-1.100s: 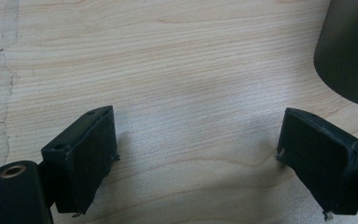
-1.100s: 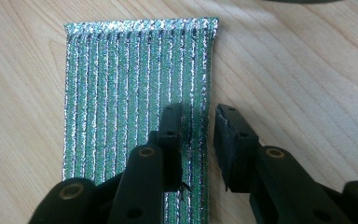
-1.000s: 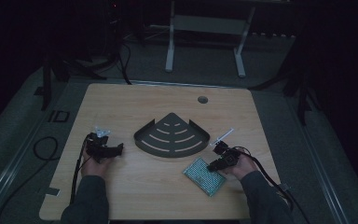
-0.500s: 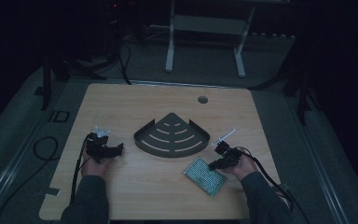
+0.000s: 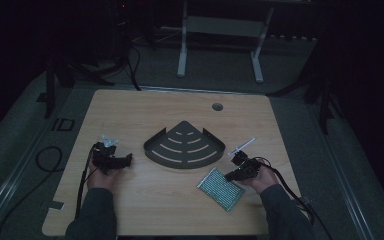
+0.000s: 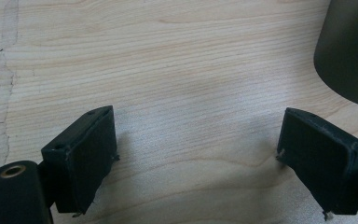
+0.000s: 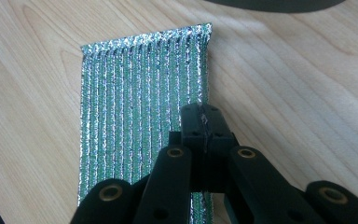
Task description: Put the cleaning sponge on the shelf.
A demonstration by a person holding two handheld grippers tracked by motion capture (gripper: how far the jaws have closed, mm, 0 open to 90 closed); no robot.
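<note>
The left gripper (image 6: 196, 163) hovers low over the table (image 6: 177, 70), its two black jaws spread wide apart with bare pale wood between them. Nothing sits in the gap. At the upper right, the curved edge of a dark tray (image 6: 349, 51) (its flat surface mostly cut off by the frame) rests on the wood. A thin, dark, cracked line runs down the grain at far left.

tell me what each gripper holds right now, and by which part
The right gripper is shut on the glittery green ribbed sheet, near one long edge. The left gripper is open, holding nothing.
</note>
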